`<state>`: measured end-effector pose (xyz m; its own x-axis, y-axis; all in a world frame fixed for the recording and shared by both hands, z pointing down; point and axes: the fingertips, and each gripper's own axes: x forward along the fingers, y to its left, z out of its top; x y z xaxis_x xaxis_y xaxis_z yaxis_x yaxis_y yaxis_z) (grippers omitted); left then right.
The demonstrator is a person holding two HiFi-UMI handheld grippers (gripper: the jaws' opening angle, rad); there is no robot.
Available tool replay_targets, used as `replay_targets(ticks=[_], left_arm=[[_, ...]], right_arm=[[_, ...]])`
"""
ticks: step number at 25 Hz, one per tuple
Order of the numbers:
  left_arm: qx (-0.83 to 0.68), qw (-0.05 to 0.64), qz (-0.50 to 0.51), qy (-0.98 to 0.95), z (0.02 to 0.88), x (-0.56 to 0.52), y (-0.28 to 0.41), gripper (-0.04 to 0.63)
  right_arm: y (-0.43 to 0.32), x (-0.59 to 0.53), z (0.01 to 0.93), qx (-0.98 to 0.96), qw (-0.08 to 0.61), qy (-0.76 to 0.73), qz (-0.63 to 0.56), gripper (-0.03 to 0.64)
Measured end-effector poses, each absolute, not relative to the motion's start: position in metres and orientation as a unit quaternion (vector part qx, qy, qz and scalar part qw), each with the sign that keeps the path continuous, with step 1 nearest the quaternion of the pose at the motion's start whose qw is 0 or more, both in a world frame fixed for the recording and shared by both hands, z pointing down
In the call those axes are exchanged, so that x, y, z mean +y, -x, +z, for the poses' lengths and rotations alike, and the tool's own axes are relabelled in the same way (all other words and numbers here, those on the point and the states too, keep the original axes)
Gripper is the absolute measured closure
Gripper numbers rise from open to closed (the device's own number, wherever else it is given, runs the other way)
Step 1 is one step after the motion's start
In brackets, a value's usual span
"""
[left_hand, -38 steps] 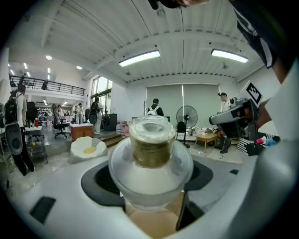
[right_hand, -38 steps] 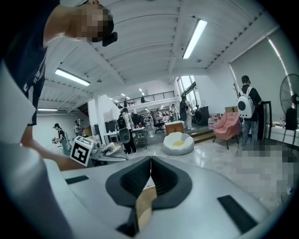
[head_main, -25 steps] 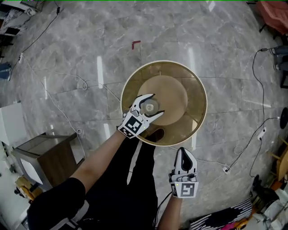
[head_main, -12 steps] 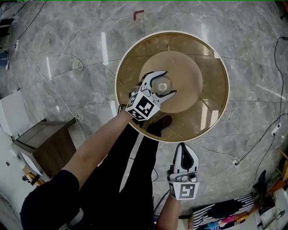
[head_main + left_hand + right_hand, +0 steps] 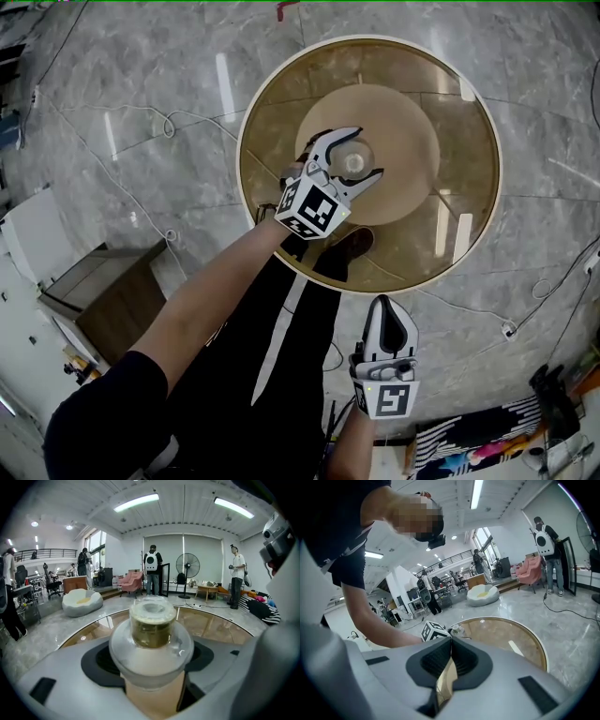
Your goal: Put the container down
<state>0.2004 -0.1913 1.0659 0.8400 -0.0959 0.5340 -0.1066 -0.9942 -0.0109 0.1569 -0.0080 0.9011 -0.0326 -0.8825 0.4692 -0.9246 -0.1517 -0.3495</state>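
A small clear container (image 5: 354,161) with a gold band under its lid (image 5: 152,620) sits between the jaws of my left gripper (image 5: 364,155), which is shut on it. It is held upright over the middle of a round, brown-tinted glass table (image 5: 450,103). Whether its base touches the glass is hidden. My right gripper (image 5: 387,305) hangs near my body, off the table's near edge, with its jaws shut (image 5: 450,641) and nothing between them. In the right gripper view the table (image 5: 506,634) lies ahead, with the left gripper's marker cube (image 5: 433,631) over it.
Grey marble floor (image 5: 141,122) surrounds the table, with thin cables (image 5: 178,127) trailing across it. A brown cabinet (image 5: 103,300) stands at the left. A striped rug (image 5: 469,450) lies at the bottom right. My shoe (image 5: 349,246) shows through the glass. People and a fan (image 5: 187,566) stand far off.
My left gripper has carried the container farther in over the table's middle, and the table now looms larger in the head view. The right gripper has stayed put.
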Motion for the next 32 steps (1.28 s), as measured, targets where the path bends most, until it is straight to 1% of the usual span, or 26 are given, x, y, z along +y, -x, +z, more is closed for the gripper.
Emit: replay_targets(ticks=[3,8,12,15,18,28,32], left_arm=[[-0.047,0.005,0.277,-0.96,1.071,-0.187,-0.206,0.243],[-0.032,0.001,0.287,-0.957,1.084,-0.177,-0.213,0.244],[-0.026,0.019,0.291,-0.956,1.095,-0.175,-0.215,0.242],[-0.026,0.009,0.292,-0.956,1.096,-0.174,-0.216,0.244],[-0.031,0.001,0.288,-0.957,1.096,-0.175,-0.216,0.244],[-0.029,-0.005,0.292,-0.956,1.098,-0.173,-0.216,0.242],[-0.026,0.011,0.295,-0.955,1.095,-0.171,-0.209,0.242]], right_arm=[[-0.154,-0.007,0.904,-0.648,0.031,-0.696,0.309,0.589],[-0.155,-0.01,0.903,-0.644,0.003,-0.699,0.31,0.589],[-0.154,-0.008,0.909,-0.643,0.006,-0.698,0.315,0.589],[-0.156,-0.009,0.91,-0.641,-0.001,-0.698,0.319,0.589],[-0.156,-0.003,0.917,-0.638,0.007,-0.697,0.328,0.589],[-0.16,-0.019,0.902,-0.647,-0.015,-0.693,0.317,0.589],[-0.167,-0.014,0.897,-0.644,0.004,-0.699,0.312,0.589]])
